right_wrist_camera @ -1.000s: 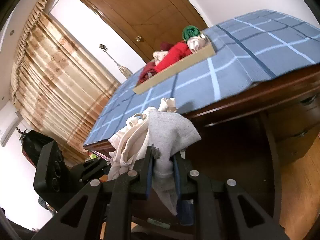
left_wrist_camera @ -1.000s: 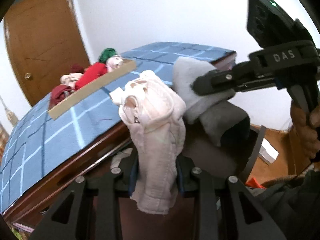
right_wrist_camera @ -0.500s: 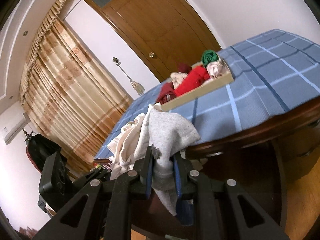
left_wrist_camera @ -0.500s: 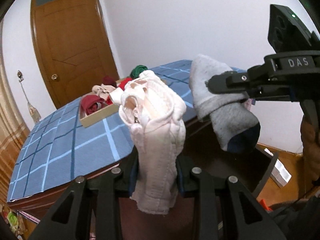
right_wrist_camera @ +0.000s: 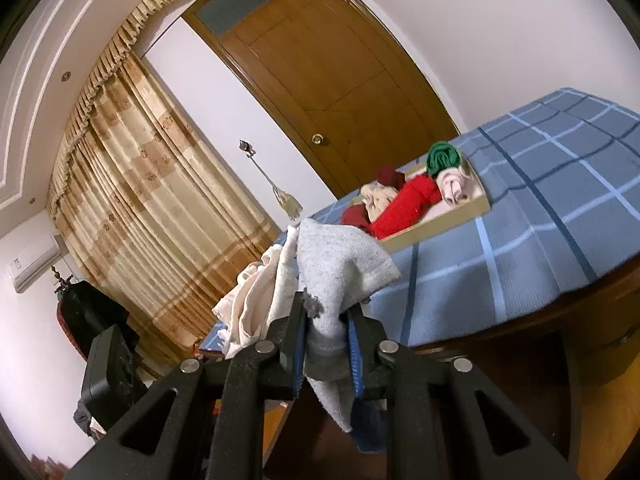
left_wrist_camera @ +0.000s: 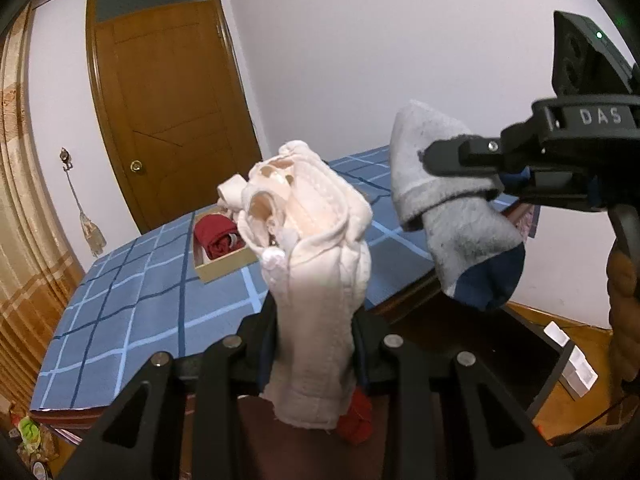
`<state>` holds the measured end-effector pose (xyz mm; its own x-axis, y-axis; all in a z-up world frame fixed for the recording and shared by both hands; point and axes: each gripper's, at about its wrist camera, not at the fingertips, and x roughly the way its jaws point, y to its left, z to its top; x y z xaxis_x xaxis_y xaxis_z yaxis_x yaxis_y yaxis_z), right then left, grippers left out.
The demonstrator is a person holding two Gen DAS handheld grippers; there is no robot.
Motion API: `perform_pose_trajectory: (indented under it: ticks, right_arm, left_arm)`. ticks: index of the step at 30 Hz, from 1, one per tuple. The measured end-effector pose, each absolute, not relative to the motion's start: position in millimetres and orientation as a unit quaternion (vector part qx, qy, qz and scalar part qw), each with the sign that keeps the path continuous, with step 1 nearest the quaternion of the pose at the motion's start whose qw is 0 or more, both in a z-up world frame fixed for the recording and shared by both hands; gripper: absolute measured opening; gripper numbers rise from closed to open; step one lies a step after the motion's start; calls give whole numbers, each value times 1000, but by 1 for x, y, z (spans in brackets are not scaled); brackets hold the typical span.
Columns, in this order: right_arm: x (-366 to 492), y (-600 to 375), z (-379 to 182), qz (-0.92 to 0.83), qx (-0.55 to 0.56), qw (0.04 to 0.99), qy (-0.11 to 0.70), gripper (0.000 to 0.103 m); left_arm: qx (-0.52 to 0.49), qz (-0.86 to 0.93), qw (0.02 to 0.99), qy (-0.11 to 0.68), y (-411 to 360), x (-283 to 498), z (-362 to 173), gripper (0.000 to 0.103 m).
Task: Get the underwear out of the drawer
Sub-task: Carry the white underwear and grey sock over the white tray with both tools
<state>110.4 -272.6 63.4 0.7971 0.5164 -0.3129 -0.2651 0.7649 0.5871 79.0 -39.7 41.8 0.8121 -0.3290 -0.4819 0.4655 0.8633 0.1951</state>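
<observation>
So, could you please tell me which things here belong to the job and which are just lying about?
In the job:
- pale pink undergarment, clamped in left gripper
- grey sock, clamped in right gripper

Lying about:
- wooden tray of rolled clothes
- blue checked cloth
- door
- curtain

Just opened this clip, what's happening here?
A person is holding a gripper in each hand, each clamped on a piece of clothing held in the air in front of a table with a blue checked cloth. The left gripper is shut on a pale pink undergarment, and the right gripper is shut on a grey sock with a navy toe. A shallow wooden tray with rolled red, green and pale clothes sits on the table.
</observation>
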Motion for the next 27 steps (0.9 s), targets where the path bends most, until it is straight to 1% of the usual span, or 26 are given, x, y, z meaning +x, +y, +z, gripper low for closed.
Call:
perform_pose_trajectory:
  ticks: [13, 27]
  right_arm:
    - [134, -267, 91, 215, 256, 921, 202, 20]
    - [164, -277, 101, 202, 253, 926, 195, 20]
  left_arm:
    - [149, -192, 948, 205, -42, 96, 62, 30]
    - [159, -178, 949, 207, -52, 124, 70, 30]
